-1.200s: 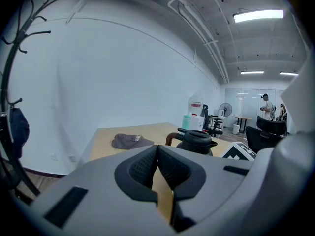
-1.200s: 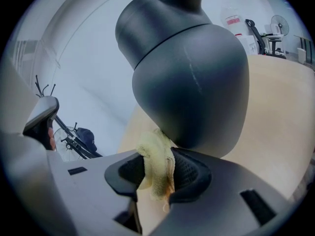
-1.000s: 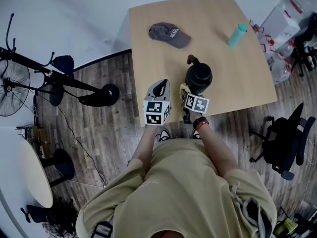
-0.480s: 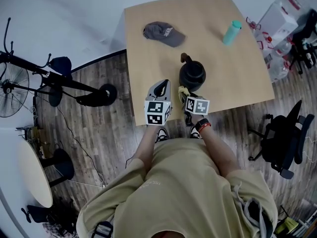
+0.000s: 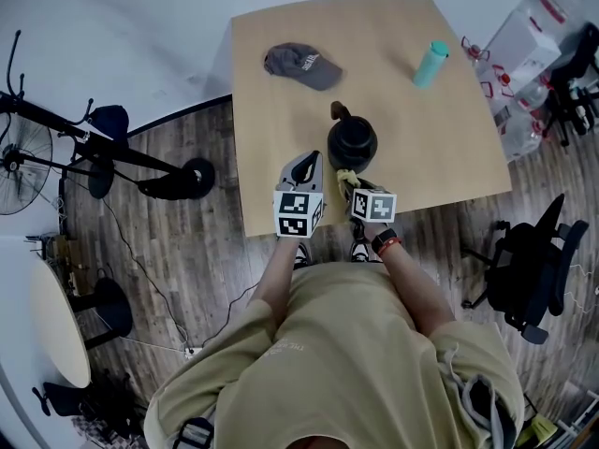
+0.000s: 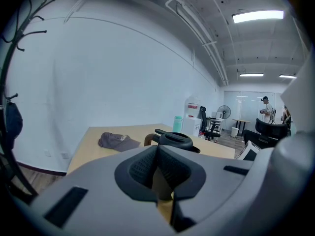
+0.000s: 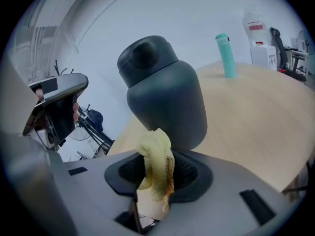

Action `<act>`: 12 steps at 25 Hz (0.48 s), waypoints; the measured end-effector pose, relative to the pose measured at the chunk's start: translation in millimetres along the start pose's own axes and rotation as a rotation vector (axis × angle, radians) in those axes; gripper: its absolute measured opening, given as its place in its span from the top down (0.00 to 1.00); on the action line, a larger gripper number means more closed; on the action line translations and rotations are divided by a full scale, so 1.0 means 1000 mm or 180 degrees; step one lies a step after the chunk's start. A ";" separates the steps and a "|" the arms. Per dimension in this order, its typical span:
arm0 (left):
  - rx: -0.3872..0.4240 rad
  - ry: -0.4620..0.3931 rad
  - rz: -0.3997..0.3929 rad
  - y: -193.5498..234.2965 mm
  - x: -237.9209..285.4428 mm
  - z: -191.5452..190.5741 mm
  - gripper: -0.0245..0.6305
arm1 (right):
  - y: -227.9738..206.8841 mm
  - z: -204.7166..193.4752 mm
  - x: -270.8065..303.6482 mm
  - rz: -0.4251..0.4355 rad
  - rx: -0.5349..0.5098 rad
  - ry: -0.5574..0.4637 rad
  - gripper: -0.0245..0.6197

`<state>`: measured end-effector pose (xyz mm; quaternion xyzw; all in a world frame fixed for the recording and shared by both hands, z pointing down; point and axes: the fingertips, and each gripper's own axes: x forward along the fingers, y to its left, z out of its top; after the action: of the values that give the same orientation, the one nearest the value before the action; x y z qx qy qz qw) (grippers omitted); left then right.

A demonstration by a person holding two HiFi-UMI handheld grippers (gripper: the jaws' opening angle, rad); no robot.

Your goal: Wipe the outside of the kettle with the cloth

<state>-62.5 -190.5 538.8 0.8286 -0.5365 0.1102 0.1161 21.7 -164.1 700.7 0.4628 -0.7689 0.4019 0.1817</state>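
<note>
In its own view, the left gripper (image 6: 157,156) hides the kettle (image 6: 173,139) below its lid. Part of the cloth (image 7: 156,156) is hidden between the jaws of the right gripper (image 7: 158,176).

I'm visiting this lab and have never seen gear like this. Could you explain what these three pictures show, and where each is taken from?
There is no robot here. A person holds a hand tool with a two-jaw claw in each hand. The head view comes from a camera on the person's head, looking steeply down. The other two views come from cameras riding on the tools, each looking along its own jaws. On the table stand a dark kettle and a teal bottle, and a grey cap lies farther back. The right claw is shut on a yellow cloth, close to the kettle. The left claw is shut and holds nothing.
</note>
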 end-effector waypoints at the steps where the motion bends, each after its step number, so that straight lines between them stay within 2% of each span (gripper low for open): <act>1: 0.0006 -0.0002 0.0014 -0.002 0.001 0.000 0.93 | -0.003 0.000 -0.003 -0.0012 -0.0029 0.0003 0.75; 12: -0.0008 0.0044 0.0020 -0.025 0.012 -0.008 0.93 | -0.043 0.001 -0.015 -0.0090 -0.0119 0.0010 0.75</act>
<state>-35.1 -189.0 547.9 0.8260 -0.5384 0.1156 0.1205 66.6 -167.2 709.4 0.4695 -0.7694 0.3856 0.1971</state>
